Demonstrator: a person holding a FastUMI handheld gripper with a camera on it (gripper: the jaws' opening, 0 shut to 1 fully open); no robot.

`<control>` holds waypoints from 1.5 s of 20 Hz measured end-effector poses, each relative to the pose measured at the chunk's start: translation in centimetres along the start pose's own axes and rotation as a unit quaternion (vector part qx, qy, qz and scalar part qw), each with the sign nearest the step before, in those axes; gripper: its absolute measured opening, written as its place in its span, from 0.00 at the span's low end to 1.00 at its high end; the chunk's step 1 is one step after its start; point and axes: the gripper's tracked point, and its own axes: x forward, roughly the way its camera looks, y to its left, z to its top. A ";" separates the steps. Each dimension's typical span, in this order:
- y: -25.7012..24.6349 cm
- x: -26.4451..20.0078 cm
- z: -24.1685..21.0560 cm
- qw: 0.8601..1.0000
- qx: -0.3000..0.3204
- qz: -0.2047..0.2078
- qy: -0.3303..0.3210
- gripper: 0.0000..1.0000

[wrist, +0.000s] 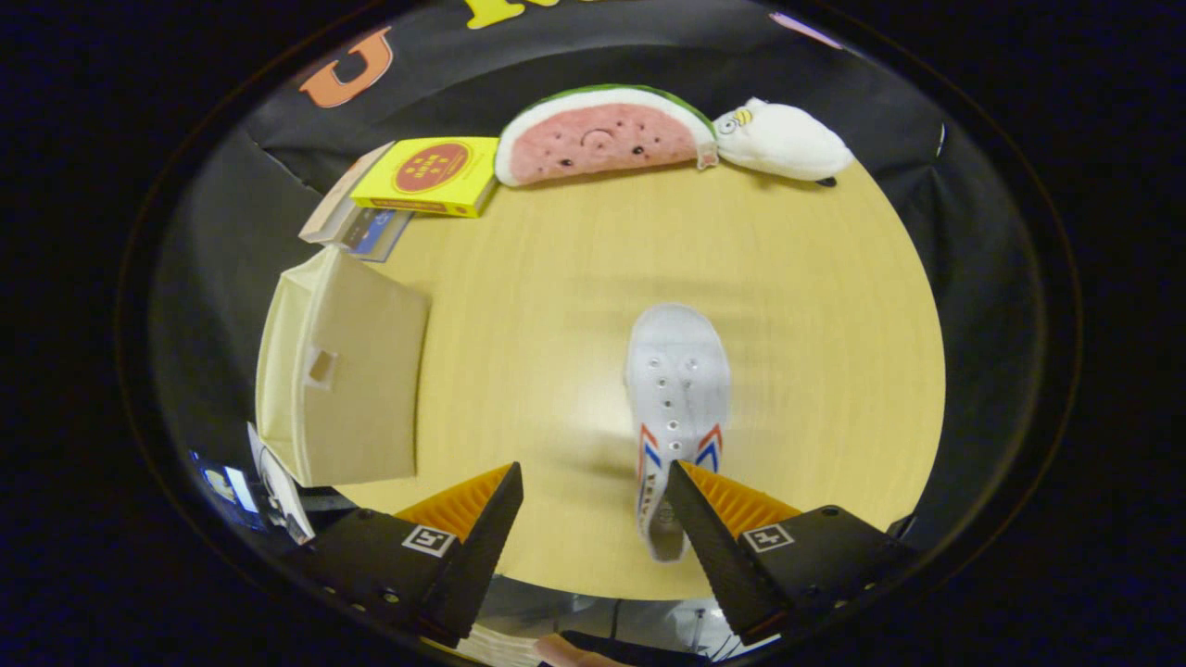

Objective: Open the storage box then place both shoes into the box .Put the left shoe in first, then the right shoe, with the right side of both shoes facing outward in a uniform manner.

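Gripper spread wide, nothing pinched, hovering low over the near part of the round wooden table. White canvas shoe just ahead, toe pointing away, heel end close against the inner face of the right finger, well apart from the left finger. Cream fabric storage box off to the left of the fingers, lying on the table with a flap bearing a small cut-out handle turned this way; whether open enough to take a shoe, hard to tell from here. No second shoe to point at. Beyond, along the far rim: yellow box on a small stack, watermelon slice cushion, white plush toy. Judged step: taking hold of this shoe, likely the first to go in. To do it well: shift slightly right so the collar or heel sits midway between the fingers, not against one only; come down straight, close on the firm heel sides and not on the soft tongue, so the canvas does not fold and slip. Keep the toe heading known during the lift, since the right side must end up facing outward in the box. Watch for the shoe being nudged sideways by the right finger on approach.
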 end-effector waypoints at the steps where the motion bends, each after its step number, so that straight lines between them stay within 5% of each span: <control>1: -1.2 0.4 -0.3 1.000 0.004 -0.005 0.001 0.96; 8: -8.6 3.8 -3.1 0.999 -0.003 -0.034 0.029 0.96; 13: -9.0 6.6 -1.9 0.999 -0.009 -0.030 0.034 0.94; 16: -8.8 7.6 -1.4 0.998 -0.032 -0.041 0.033 0.84; 21: -7.3 8.3 -1.9 0.999 -0.006 -0.013 0.047 0.30; 23: -7.4 8.5 -1.9 0.999 -0.002 -0.017 0.041 0.30; 25: -7.8 7.1 -1.9 0.998 0.036 -0.010 0.042 0.01; 30: -6.3 6.1 -2.8 0.994 0.094 0.039 0.045 0.00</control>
